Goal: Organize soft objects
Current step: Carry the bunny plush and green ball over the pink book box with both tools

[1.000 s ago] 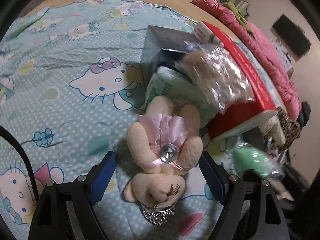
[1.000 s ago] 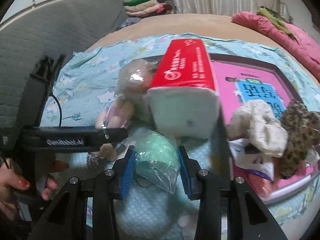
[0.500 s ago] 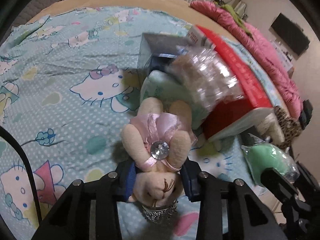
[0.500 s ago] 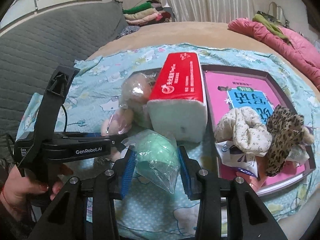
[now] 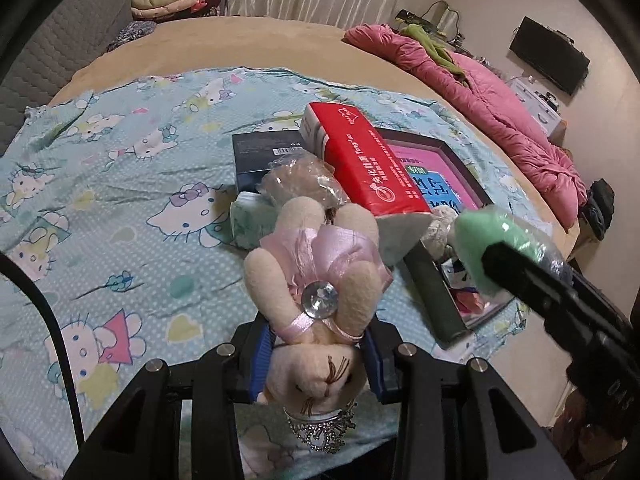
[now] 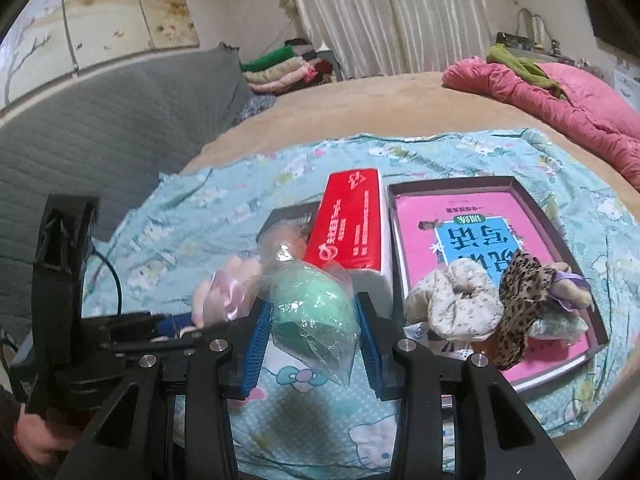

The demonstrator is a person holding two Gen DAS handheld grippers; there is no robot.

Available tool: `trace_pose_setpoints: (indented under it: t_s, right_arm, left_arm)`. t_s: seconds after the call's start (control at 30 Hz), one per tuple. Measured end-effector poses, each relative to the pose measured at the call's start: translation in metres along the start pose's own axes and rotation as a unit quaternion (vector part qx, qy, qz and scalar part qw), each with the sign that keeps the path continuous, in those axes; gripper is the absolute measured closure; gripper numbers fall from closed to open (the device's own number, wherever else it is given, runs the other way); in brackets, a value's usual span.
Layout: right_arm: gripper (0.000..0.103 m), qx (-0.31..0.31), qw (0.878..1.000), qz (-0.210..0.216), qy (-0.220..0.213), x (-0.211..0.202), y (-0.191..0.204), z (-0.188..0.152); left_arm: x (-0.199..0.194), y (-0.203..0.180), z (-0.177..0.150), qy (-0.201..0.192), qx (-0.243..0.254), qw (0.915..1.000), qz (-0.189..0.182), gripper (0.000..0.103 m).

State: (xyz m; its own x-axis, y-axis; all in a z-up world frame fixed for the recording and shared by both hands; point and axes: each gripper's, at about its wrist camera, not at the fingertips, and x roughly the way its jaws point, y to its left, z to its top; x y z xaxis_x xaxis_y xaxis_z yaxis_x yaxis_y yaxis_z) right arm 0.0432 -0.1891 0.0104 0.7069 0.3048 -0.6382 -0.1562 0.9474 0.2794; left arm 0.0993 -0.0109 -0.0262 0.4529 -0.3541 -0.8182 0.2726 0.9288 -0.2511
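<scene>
Item 1. Plush rabbit (image 5: 316, 312), cream with a pink satin bow and a clear gem: held in the left gripper (image 5: 316, 364), jaws closed on its head and neck, body pointing away from the camera, lifted clear of the bed sheet (image 5: 120, 200).

Item 2. Green soft toy in clear plastic wrap (image 6: 312, 316): held in the right gripper (image 6: 312, 340), jaws pressed against both its sides, raised above the sheet.

Item 3. Shallow box tray (image 6: 516, 184) with a pink book inside: already holds a floral scrunchie (image 6: 452, 304), a leopard-print scrunchie (image 6: 520, 300) and a small plush with a purple ribbon (image 6: 568, 288), grouped at its near end. Judged the collecting place.

Item 4. Still outside the tray: a brownish plush in a clear bag (image 5: 300, 180), resting against the red tissue pack (image 5: 368, 164) and a dark blue box (image 5: 260, 156); a pale green packet (image 5: 248, 224) beneath it.

Status: roughly midway. Three soft pieces lie in the tray; two are in hand, not yet placed; at least one bagged plush remains to collect.
</scene>
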Motion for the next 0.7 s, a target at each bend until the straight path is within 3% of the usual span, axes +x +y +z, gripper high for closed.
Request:
trace_pose_setpoints:
  t_s: [0.27,0.7]
  right_arm:
    - [0.06,0.012,1.0,0.01,-0.027,-0.027,-0.001,0.011]
    - [0.06,0.033,0.996,0.011,-0.082,-0.08,-0.016,0.031]
  left_arm:
    - [-0.032,-0.007,0.005,-0.015,-0.008,0.9999,0.0,0.064]
    - [-0.08,-0.053,0.024,-0.054,0.029,0.998,0.015,0.064]
